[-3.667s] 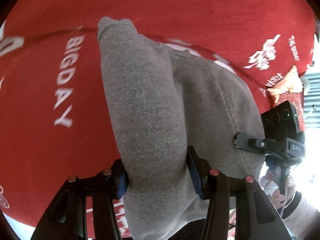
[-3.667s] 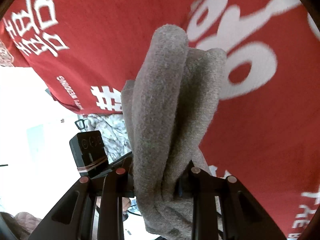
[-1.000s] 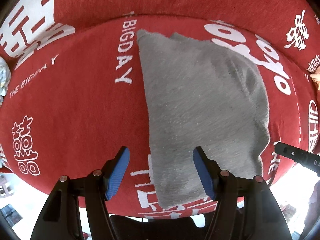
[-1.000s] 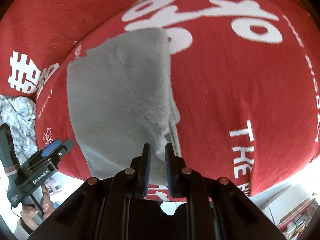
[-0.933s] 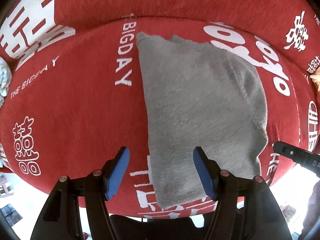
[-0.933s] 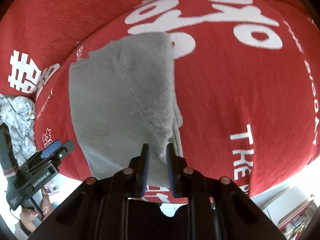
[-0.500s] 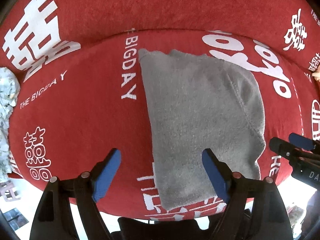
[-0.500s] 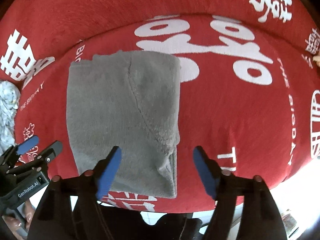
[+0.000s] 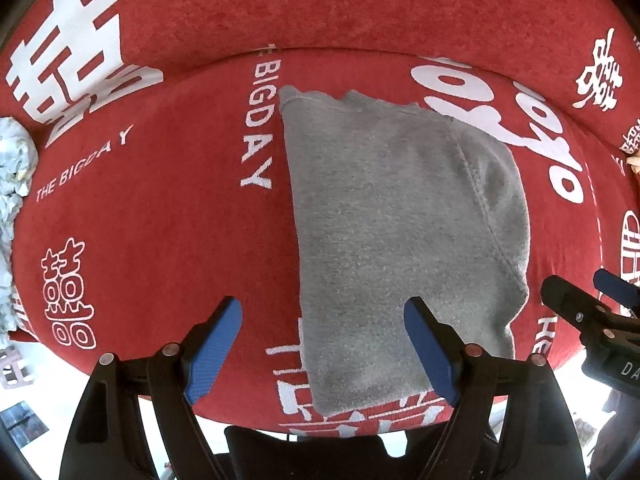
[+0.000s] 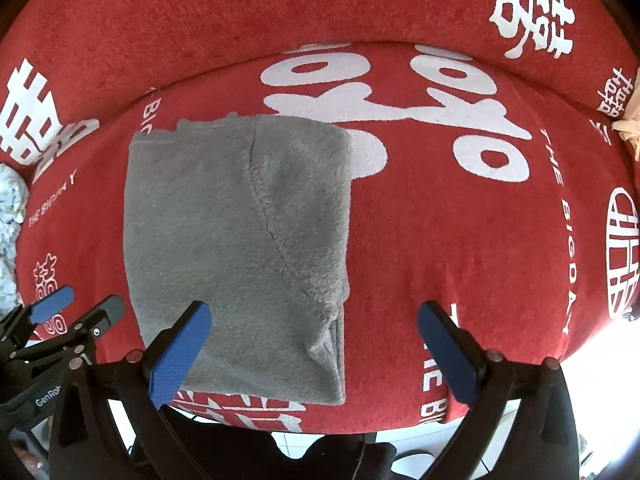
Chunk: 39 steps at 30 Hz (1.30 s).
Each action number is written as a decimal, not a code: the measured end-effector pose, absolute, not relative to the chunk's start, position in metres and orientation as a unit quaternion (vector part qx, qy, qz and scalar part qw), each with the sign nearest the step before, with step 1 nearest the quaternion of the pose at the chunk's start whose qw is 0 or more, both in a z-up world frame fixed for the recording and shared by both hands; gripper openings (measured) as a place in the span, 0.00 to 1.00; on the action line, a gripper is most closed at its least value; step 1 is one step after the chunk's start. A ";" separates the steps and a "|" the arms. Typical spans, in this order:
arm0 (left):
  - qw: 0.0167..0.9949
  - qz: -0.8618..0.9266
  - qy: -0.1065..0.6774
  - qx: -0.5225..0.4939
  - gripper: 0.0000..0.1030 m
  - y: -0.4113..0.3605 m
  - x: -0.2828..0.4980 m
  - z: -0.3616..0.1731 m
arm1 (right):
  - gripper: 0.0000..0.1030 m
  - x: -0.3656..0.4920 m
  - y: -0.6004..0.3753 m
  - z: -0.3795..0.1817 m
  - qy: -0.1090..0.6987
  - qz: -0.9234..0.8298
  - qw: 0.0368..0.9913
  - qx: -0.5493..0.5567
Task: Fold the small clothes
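While flat, grey garment (image 10: pixel 240 240) unheld.

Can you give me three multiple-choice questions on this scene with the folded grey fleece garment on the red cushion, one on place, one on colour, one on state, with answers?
1. Where does the folded grey fleece garment lie?
A. On the red cushion with white lettering
B. On a wooden shelf
C. In a basket

2. What colour are the pads on the gripper fingers?
A. Green
B. Blue
C. Yellow

3. How does the right gripper stand to the garment?
A. Clamped on its corner
B. Lifting it off the cushion
C. Jaws apart, nothing between the pads

Answers: 1 A, the garment rests flat on the red printed fabric. 2 B, blue pads show in both wrist views. 3 C, the jaws are opening wide above the cloth, and the left gripper is open too.
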<state>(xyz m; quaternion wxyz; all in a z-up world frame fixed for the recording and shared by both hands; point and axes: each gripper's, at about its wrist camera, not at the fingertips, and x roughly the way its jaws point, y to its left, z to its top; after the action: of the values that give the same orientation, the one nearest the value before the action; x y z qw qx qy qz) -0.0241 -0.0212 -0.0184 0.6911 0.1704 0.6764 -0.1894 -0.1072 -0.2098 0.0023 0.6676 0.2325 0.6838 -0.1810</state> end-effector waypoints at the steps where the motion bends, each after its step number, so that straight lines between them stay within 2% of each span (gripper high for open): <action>1: 0.691 -0.189 0.677 0.171 0.82 -0.021 -0.024 -0.019 | 1.00 -0.107 -0.210 0.002 0.684 -0.180 0.667 0.233; 39: 0.694 -0.183 0.674 0.177 0.82 -0.016 -0.024 -0.017 | 1.00 -0.101 -0.199 0.000 0.689 -0.171 0.666 0.229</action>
<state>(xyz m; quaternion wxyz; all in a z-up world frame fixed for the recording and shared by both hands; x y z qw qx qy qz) -0.0237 -0.0156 -0.0170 0.6939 0.1773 0.6735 -0.1828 -0.1008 -0.1994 0.0000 0.6663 0.2286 0.6888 -0.1713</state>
